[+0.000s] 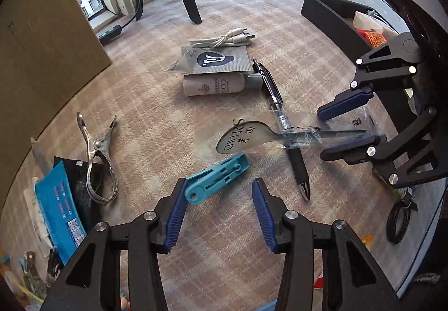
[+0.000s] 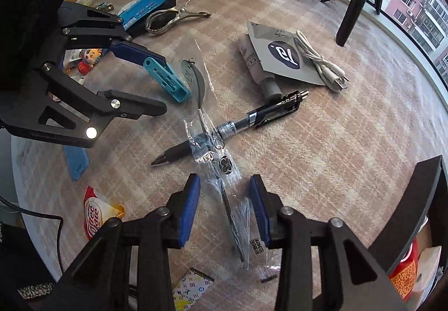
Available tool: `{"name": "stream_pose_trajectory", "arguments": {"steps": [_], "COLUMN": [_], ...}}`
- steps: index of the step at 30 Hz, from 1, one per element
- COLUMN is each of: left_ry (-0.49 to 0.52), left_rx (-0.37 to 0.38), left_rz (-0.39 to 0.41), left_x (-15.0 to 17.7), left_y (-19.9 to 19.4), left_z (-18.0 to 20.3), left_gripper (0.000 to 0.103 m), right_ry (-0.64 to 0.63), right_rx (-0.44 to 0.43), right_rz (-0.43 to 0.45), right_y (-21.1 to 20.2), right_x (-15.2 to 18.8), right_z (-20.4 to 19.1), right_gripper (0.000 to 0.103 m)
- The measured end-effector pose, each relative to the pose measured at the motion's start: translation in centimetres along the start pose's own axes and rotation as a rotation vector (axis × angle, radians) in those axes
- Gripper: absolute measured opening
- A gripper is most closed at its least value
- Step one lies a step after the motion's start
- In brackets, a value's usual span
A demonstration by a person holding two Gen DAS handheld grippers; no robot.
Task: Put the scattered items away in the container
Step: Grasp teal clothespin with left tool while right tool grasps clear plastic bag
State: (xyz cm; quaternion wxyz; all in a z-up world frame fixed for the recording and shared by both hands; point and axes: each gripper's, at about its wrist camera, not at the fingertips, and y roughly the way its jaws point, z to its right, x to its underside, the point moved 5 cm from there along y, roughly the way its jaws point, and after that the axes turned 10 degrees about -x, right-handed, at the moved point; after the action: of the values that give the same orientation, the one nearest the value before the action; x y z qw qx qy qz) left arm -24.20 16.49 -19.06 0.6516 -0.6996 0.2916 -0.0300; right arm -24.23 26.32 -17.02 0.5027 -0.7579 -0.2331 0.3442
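The right gripper (image 2: 224, 210) is open, its pads on both sides of the wrapped bookmark (image 2: 221, 171), which lies across the pen (image 2: 232, 126) on the table (image 2: 336, 157). The left gripper (image 1: 217, 213) is open too, one pad touching the teal clip (image 1: 217, 178). The black container (image 1: 330, 14) stands at the right edge.

Pale pink-and-cream plaid on the tablecloth (image 1: 156, 120). Teal for the plastic clip (image 1: 217, 178), black with a clear barrel for the pen (image 2: 235, 126). White for the cable (image 1: 224, 41), blue pads on black grippers.
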Motion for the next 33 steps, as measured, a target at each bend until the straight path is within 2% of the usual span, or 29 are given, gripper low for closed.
{"name": "stream_pose_trajectory", "arguments": {"steps": [3,6,8,10,14,15,25,33], "left_ry": [0.006,-0.013,-0.039,-0.068,-0.102,-0.110,-0.166,-0.187], "left_rx": [0.001,0.003,0.016,0.036,0.050,0.050,0.065,0.054], "left_rz": [0.003,0.004,0.003,0.000,0.005,0.010,0.098,0.112], "left_x": [0.1,0.2,0.3,0.4,0.8,0.9,0.7,0.7], "left_y": [-0.1,-0.2,-0.3,-0.3,-0.8,-1.0,-4.5,-4.7], "left_z": [0.1,-0.3,-0.6,-0.9,-1.2,-1.2,-1.3,-2.1], "left_gripper": [0.038,0.024,0.019,0.009,0.007,0.001,0.000,0.000], "right_ry": [0.036,0.053,0.065,0.071,0.112,0.125,0.206,0.232], "right_rx": [-0.012,-0.007,-0.009,-0.005,-0.029,-0.034,-0.089,-0.094], "right_rz": [0.009,0.010,0.013,0.020,0.054,0.066,0.176,0.203], "right_y": [-0.3,-0.5,-0.7,-0.9,-1.7,-2.0,-5.4,-5.5], "right_x": [0.0,0.2,0.4,0.6,0.9,1.0,1.7,1.1], "right_z": [0.5,0.8,0.9,1.0,1.3,1.4,1.4,1.2], "right_gripper": [0.033,0.019,0.012,0.009,0.005,0.005,0.004,0.004]}}
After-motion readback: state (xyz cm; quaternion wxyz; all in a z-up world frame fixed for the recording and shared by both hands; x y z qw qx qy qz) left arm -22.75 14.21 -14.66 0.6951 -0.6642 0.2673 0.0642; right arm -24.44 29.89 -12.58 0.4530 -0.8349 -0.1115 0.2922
